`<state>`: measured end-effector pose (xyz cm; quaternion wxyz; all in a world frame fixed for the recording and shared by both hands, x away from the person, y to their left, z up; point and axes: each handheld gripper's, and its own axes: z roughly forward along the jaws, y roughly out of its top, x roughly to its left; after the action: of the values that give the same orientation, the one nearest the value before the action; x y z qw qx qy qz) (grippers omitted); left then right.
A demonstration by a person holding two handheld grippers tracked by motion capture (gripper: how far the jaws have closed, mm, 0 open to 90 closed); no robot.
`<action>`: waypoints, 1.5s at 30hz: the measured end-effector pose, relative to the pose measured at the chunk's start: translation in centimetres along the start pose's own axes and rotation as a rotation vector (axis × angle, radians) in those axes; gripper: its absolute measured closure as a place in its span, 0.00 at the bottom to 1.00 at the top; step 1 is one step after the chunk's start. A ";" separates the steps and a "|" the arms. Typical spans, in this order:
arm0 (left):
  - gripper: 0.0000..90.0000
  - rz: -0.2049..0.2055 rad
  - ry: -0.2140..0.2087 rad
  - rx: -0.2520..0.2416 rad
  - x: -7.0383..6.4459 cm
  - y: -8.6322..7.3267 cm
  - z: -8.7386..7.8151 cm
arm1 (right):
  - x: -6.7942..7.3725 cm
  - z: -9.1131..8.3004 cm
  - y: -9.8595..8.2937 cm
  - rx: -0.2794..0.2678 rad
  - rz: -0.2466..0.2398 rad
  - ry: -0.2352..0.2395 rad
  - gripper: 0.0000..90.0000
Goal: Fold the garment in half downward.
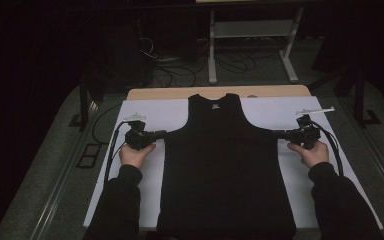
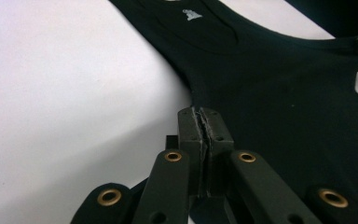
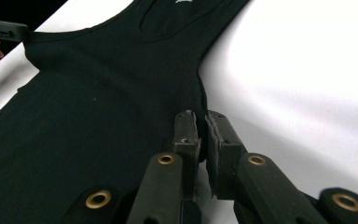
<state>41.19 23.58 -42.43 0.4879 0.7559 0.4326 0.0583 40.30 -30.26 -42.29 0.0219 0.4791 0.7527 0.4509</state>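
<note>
The vest's (image 1: 226, 170) hem lies nearest, at the near table edge between the person's sleeves, and the garment runs flat from there up the white sheet (image 1: 155, 114) to its neckline at the far end. Each side seam just below the armhole is pinched: the left gripper (image 1: 161, 134) is clenched on the left edge, its jaws pressed together over a thin fold of cloth in the left gripper view (image 2: 204, 122), and the right gripper (image 1: 276, 133) bites the right edge the same way (image 3: 201, 122), though there the jaws look slightly skewed and only a narrow sliver of fabric sits between them. That thin bite is the main risk — a hard or uneven pull could let the right edge slip free, leaving the vest lopsided. Lifting one side ahead of the other would drag the cloth and could ruck the sheet beneath. The hem already reaches the near edge, so pulling the vest nearer would tip it off the table (image 1: 180, 93). Open room lies to the left and right of the vest, bare sheet on both sides, and a smaller strip at the far end beyond the straps; a small pale tool (image 1: 314, 110) rests near the far right corner, just beyond the right gripper — worth avoiding on any outward swing.
</note>
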 end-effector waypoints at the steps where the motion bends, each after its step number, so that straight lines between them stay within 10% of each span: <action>1: 0.97 0.000 -0.004 -0.006 -0.1 0.1 -0.2 | 0.1 -0.2 -0.1 -0.009 0.002 0.007 0.91; 45: 0.96 0.003 -0.044 -0.006 -3.8 -2.8 -5.0 | 2.6 -3.9 -3.6 -0.061 0.043 0.049 0.91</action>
<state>34.58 24.78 -40.78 0.4997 0.7562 0.4202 0.0437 34.53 -31.32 -41.48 0.0085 0.4831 0.7284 0.4858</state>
